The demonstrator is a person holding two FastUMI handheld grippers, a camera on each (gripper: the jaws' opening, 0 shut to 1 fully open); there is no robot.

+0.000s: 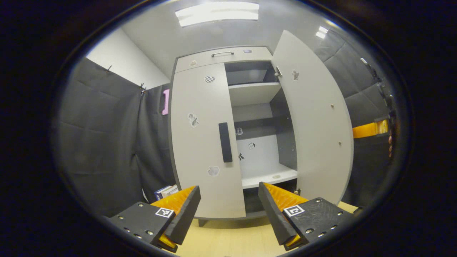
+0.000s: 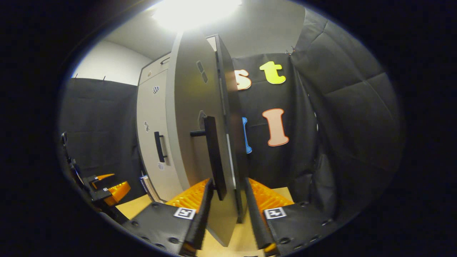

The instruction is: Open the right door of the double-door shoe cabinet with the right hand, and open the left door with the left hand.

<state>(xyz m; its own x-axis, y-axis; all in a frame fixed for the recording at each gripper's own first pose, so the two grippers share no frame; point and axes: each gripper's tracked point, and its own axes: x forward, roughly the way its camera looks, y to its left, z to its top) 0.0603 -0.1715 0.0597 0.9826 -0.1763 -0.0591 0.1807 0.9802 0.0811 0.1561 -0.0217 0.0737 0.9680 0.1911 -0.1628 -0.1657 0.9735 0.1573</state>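
In the left gripper view, my left gripper (image 1: 228,210) is spread wide and holds nothing; the left door (image 1: 200,142) stands closed ahead, its handle (image 1: 225,142) above the gap between my fingers. The right door (image 1: 314,121) hangs open.

In the right gripper view, my right gripper (image 2: 228,210) straddles the right door's edge (image 2: 230,142) by its handle (image 2: 214,157); whether both fingers press on it, I cannot tell.

left gripper (image 1: 228,210): black screwed plates | square tag markers | right gripper (image 2: 226,210): same
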